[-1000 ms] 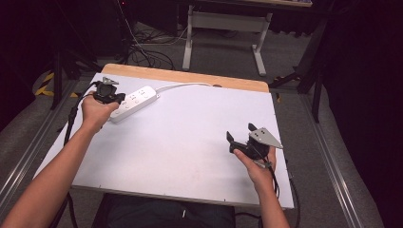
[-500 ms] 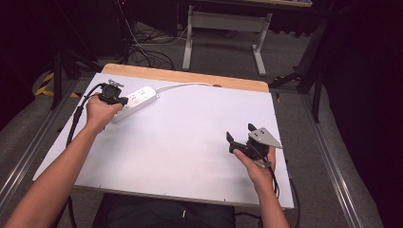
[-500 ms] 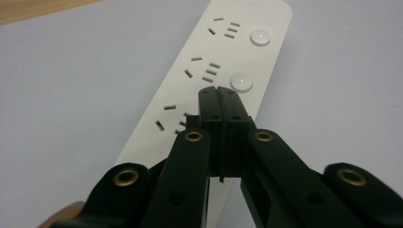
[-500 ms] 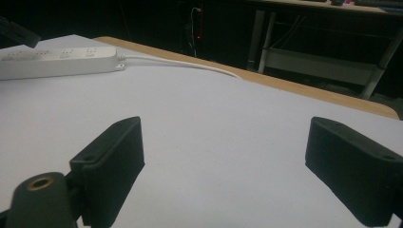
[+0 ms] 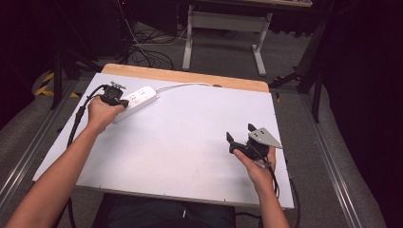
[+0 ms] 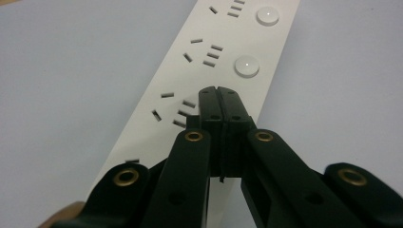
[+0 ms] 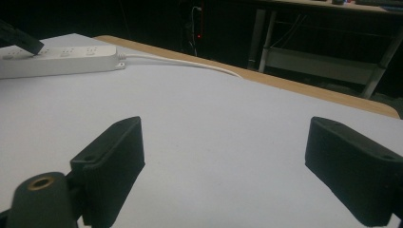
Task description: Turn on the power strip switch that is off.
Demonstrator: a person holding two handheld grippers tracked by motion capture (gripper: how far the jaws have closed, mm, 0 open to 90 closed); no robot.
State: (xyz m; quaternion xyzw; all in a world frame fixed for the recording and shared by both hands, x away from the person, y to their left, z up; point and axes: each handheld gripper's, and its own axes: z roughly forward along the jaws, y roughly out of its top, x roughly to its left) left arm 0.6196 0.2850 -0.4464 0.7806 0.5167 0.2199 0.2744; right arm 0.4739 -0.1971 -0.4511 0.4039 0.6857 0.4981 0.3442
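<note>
The power strip (image 5: 135, 98) lies far left on the white desk (image 5: 190, 142), its cord (image 5: 185, 85) trailing right. The left gripper (image 6: 219, 92), jaws pressed together and empty, hovers over its sockets. The right gripper (image 5: 240, 137) gapes wide, empty, near right. A metal frame (image 5: 223, 28) stands beyond on the dim floor.

A white table (image 5: 190, 156) with a bare wooden strip along its far edge stands in a dim room. The floor (image 5: 223, 52) around it is grey carpet. Beyond the table stands a light grey metal desk frame (image 5: 223, 26), with dark cables (image 5: 147, 52) tangled on the floor beside it. Metal rails (image 5: 332, 175) run along both sides. The background is nearly black.
</note>
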